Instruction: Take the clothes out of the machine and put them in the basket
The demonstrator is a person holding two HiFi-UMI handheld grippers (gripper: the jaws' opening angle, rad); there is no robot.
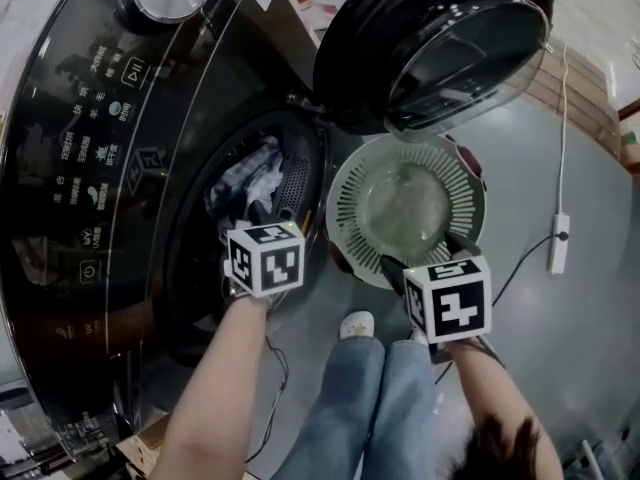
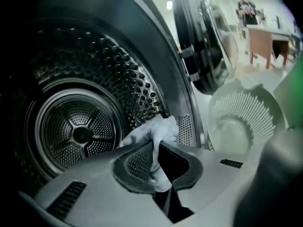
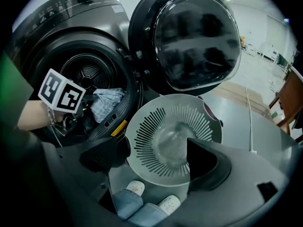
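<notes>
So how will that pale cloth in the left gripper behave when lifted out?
Probably floppy: the cloth bunches and folds where the left gripper pinches it. Likely light, held by one small pinch. It may trail and snag on the drum opening.

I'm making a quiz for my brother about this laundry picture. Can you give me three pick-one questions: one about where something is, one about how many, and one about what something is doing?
1. Where does the basket stand?
A. On top of the laundry machine
B. On the floor by the open door
C. Inside the drum

2. How many clothes lie in the basket?
A. None
B. Two
C. Five

3. What are the fingers of the left gripper doing?
A. Spread wide with nothing between them
B. Shut on a pale cloth
C. Shut on the basket's rim

Answers: 1 B, the basket sits on the grey floor next to the swung-open door. 2 A, its slotted bowl is bare. 3 B, the left gripper view shows the fingers pinching the cloth.
</notes>
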